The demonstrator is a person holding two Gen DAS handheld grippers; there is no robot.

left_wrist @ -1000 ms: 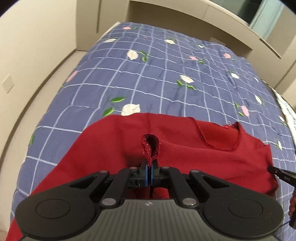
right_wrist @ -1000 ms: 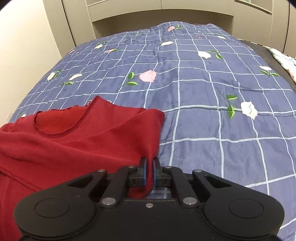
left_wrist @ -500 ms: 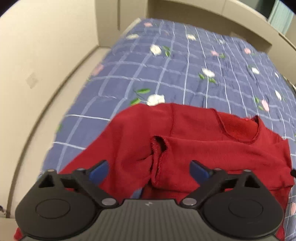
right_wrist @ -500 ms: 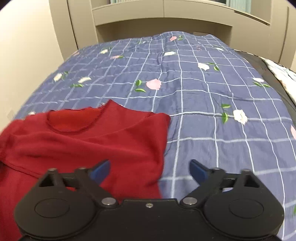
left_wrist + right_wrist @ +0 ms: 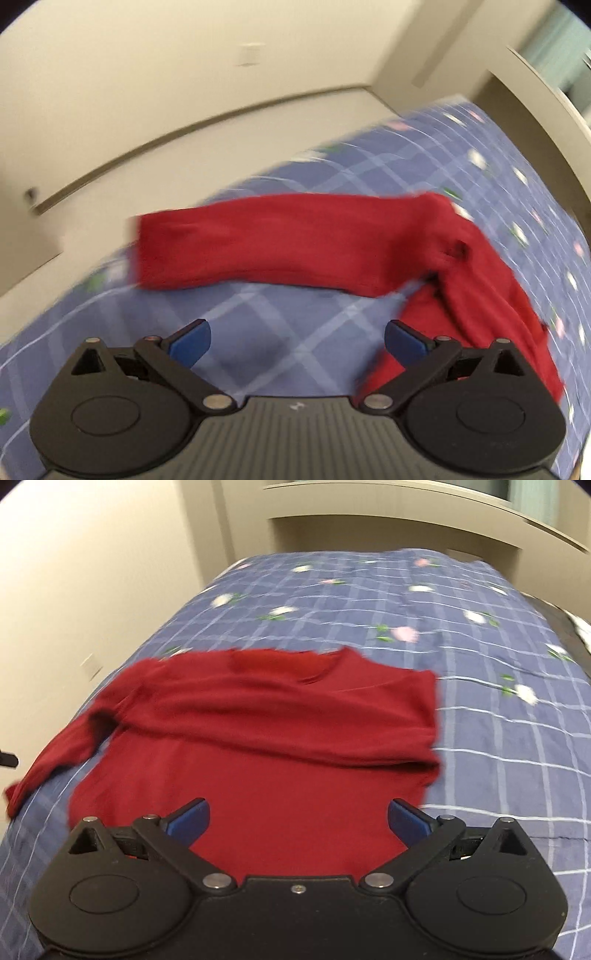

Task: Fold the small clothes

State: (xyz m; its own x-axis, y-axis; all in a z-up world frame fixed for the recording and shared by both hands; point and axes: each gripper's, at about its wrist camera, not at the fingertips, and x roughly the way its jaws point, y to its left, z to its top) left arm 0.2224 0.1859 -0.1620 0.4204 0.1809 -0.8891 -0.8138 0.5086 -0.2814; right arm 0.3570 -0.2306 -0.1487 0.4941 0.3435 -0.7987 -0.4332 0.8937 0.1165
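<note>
Item: red sweater (image 5: 258,738) on bed (image 5: 498,738), top folded over, one sleeve outstretched. Our left gripper (image 5: 297,338) and right gripper (image 5: 298,818): jaws just opened wide, empty. Further folds remain, we judge.

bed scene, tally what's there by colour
red: 1, the sweater
blue checked: 1, the bedspread
black with blue pads: 2, the left tongs and the right tongs, both open and empty
total: 4

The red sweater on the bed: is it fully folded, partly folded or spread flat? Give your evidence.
Partly folded. The red sweater has its top doubled over the body, but one sleeve lies stretched out across the blue checked bedspread.
</note>
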